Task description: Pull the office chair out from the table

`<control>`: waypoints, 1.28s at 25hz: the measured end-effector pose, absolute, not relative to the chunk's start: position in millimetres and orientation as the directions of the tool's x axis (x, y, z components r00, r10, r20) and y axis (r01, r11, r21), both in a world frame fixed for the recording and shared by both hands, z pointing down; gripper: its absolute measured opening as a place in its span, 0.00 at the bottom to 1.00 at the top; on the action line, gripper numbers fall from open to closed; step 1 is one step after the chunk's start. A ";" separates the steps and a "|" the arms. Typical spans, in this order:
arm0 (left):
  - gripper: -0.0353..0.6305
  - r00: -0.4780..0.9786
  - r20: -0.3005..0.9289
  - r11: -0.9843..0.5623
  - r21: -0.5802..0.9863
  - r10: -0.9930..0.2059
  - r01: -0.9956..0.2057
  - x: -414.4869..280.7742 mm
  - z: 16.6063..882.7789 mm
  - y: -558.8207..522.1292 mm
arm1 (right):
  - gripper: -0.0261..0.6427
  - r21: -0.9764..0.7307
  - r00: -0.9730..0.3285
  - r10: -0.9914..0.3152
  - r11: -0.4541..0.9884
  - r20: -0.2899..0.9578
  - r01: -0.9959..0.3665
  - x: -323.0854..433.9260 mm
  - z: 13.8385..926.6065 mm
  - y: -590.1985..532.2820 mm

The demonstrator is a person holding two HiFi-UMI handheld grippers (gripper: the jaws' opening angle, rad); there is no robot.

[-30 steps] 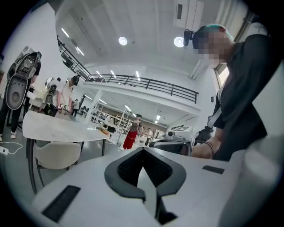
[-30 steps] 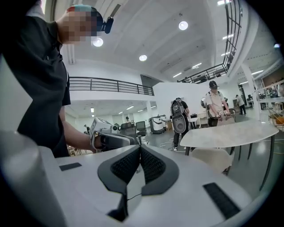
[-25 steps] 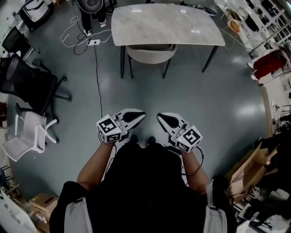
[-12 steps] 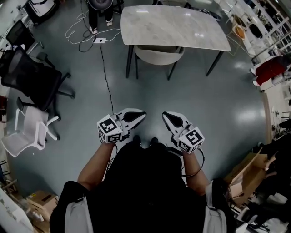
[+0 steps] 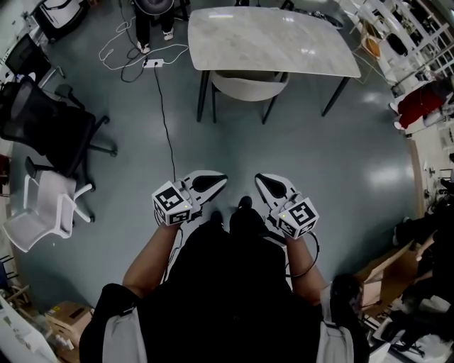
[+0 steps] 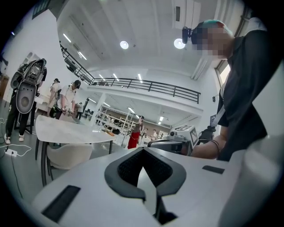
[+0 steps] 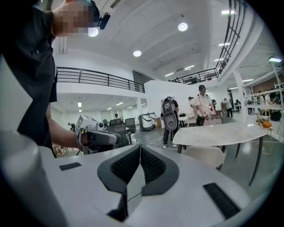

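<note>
A cream shell chair (image 5: 248, 86) on dark legs is tucked under the near edge of a pale marble-topped table (image 5: 269, 39) at the top of the head view. Both grippers are held side by side in front of the person's body, well short of the chair, with bare floor between. My left gripper (image 5: 225, 179) is shut and holds nothing. My right gripper (image 5: 258, 179) is also shut and holds nothing. In the left gripper view the chair (image 6: 69, 155) sits low on the left under the table (image 6: 71, 133). The right gripper view shows the chair (image 7: 205, 155) at the right.
A black mesh office chair (image 5: 46, 127) and a white armchair (image 5: 42, 209) stand at the left. A black cable (image 5: 162, 106) runs along the floor from a power strip (image 5: 152, 62) toward the person. Someone stands beyond the table (image 5: 152, 10). Cardboard boxes (image 5: 386, 273) sit at the right.
The person has stepped toward the table, so table and chair sit slightly nearer and further right in the head view. A foot now shows between the grippers. Both stay shut.
</note>
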State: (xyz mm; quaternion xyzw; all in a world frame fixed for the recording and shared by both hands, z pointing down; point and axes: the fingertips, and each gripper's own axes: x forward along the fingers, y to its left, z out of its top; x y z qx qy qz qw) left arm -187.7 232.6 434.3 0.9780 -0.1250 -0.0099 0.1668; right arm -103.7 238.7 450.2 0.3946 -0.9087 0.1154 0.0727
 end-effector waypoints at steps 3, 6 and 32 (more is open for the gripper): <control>0.07 0.970 0.025 -0.913 0.331 -0.242 -0.237 -182.3 435.6 224.9 | 0.07 -0.157 -0.675 -0.700 0.658 0.232 -0.736 -97.6 454.8 233.0; 0.07 0.970 0.035 -0.911 0.336 -0.242 -0.239 -177.9 440.6 214.3 | 0.07 -0.150 -0.675 -0.701 0.660 0.232 -0.736 -92.5 457.9 220.7; 0.07 0.930 0.093 -0.884 0.292 -0.355 -0.367 -64.2 428.8 41.5 | 0.07 -0.077 -0.799 -0.553 0.809 0.238 -0.583 -5.2 452.4 52.6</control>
